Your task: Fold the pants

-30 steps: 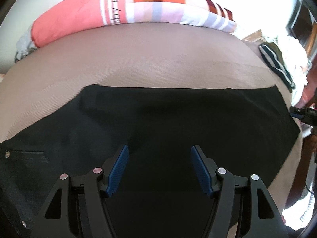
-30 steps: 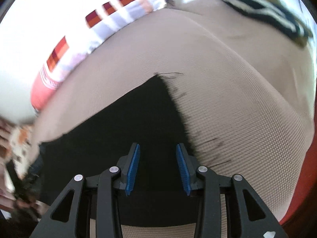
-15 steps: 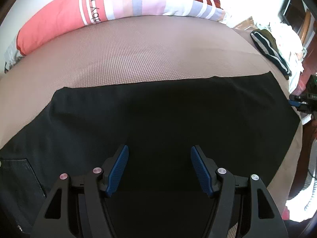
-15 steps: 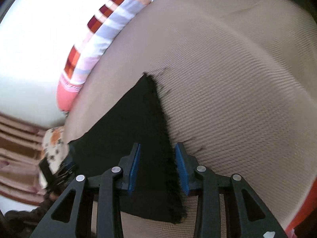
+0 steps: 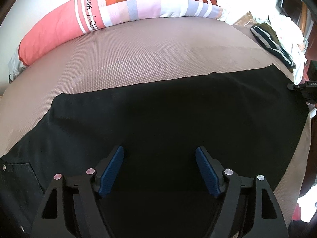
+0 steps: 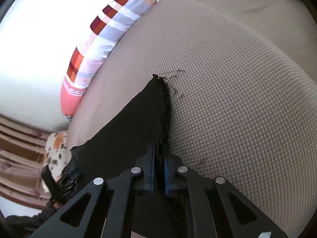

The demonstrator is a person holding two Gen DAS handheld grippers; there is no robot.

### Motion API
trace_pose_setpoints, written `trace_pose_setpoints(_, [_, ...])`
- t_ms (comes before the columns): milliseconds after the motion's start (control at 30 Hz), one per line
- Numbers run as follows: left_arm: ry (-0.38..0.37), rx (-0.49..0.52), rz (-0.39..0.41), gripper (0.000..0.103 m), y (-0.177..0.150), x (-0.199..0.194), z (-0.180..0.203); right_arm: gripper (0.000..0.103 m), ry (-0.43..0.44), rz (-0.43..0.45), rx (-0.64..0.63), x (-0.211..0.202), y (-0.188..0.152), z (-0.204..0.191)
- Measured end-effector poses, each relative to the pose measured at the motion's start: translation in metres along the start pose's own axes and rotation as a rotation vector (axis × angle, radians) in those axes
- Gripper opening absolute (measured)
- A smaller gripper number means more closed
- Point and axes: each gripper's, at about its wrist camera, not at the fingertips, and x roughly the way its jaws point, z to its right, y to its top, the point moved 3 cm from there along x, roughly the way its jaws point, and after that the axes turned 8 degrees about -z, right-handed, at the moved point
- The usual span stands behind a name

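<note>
Black pants [image 5: 158, 115] lie spread flat across the beige bed cover [image 5: 138, 59]. My left gripper [image 5: 159, 150] hovers over the middle of the cloth. Its jaws are opening and its blue pads [image 5: 112, 168] pinch nothing. At the far right the right gripper [image 5: 305, 89] sits at the pants' leg end. In the right wrist view the pants [image 6: 134, 123] taper to a frayed hem [image 6: 165, 103] with loose threads. My right gripper [image 6: 158, 152] is shut on that hem edge. The left gripper [image 6: 65, 178] shows dimly at the lower left.
A long pink, white and checked pillow [image 5: 118, 10] lies along the bed's far side by the wall, also in the right wrist view as the pillow [image 6: 111, 29]. A dark striped garment [image 5: 271, 39] rests at the far right corner. Bare bed cover [image 6: 237, 99] stretches right of the hem.
The right gripper came down over the frayed hem and its jaws closed on it. The left gripper's jaws spread a little wider over the pants.
</note>
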Motion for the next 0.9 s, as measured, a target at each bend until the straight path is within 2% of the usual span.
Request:
trace_pose_setpoints(133, [-0.015, -0.004, -0.007, 0.076, 0.001, -0.001, -0.003, 0.006, -0.041, 0.065, 0.052, -0.008, -0.009, -0.015])
trace_pose_setpoints(267, [-0.03, -0.046, -0.015, 0.076, 0.002, -0.008, -0.016, 0.005, -0.02, 0.104, 0.042, -0.016, -0.019, -0.045])
trace_pose_setpoints(400, [-0.018, -0.085, 0.009, 0.076, -0.002, -0.024, -0.037, 0.005, 0.004, 0.1, 0.008, -0.013, -0.029, -0.088])
trace_pose_setpoints(600, [0.016, -0.135, 0.054, 0.076, -0.015, -0.057, -0.08, 0.005, 0.027, 0.037, -0.074, 0.018, -0.038, -0.157])
trace_pose_setpoints(833, [0.045, -0.181, 0.099, 0.076, -0.035, -0.091, -0.127, 0.005, 0.035, -0.085, -0.18, 0.088, -0.041, -0.232])
trace_pose_setpoints(900, [0.026, -0.2, 0.095, 0.076, -0.043, -0.096, -0.139, 0.005, 0.061, -0.122, -0.205, 0.112, -0.044, -0.255])
